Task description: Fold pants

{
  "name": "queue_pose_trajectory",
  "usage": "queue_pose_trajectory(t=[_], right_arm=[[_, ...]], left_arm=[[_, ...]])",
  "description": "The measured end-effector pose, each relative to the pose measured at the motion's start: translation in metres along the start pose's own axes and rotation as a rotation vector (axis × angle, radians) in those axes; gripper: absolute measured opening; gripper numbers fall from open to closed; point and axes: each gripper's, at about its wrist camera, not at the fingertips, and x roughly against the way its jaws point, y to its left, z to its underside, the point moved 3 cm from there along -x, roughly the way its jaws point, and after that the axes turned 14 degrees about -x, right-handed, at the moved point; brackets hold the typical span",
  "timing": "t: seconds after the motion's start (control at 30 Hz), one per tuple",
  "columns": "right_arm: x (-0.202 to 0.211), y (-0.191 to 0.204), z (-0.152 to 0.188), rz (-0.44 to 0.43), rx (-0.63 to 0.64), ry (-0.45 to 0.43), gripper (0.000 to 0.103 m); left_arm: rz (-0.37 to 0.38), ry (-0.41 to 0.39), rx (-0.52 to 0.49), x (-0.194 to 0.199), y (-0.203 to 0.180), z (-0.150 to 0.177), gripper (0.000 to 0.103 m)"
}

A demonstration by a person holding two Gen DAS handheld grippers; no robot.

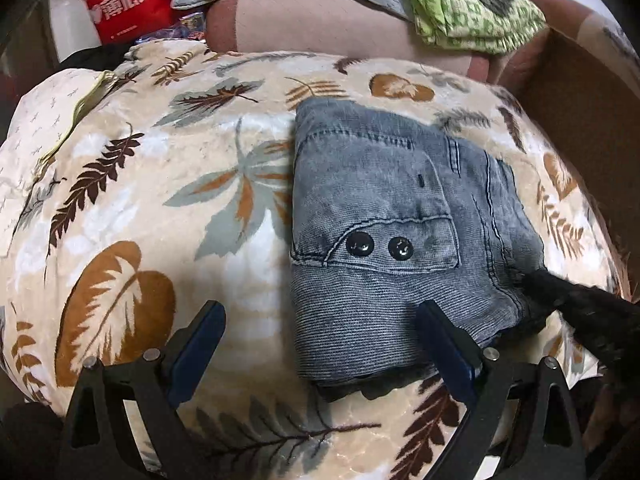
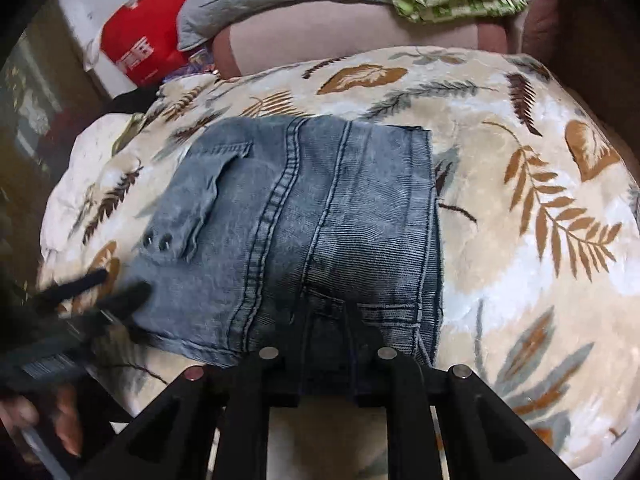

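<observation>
On leaf-print blanket (image 1: 168, 216), denim pants (image 1: 372, 220) lie folded compactly (pocket buttons up).

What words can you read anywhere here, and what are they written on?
"薄底": large white characters on the red bag, read from the left wrist view.
Smaller white line beneath those characters on the bag: too small to read.
White characters on the same bag in the right wrist view: too blurred to read.
Folded pants: two dark buttons, no readable text.
Leaf-print blanket: no text.
</observation>
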Motion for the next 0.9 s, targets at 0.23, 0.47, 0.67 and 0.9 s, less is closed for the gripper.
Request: queue_pose_trajectory(t=[0.23, 0.47, 0.67, 0.9], right_arm=[[-0.009, -0.006, 0.014, 0.010, 0.013, -0.015, 0.038], [0.024, 0.006, 0.012, 0.005, 0.030, -0.173, 0.071], [0.006, 0.007, 0.030, 0.060, 0.073, -0.117, 0.079], [0.039, 0.009, -0.012, -0.022, -0.013, -0.196, 0.079]], left_arm=[[-0.003, -0.005, -0.008, -0.001, -0.001, 0.002, 0.096], [0.001, -0.006, -0.008, -0.002, 0.000, 0.001, 0.096], [0.003, -0.024, -0.001, 0.000, 0.001, 0.003, 0.096], [-0.008, -0.096, 0.002, 0.018, 0.004, -0.005, 0.096]])
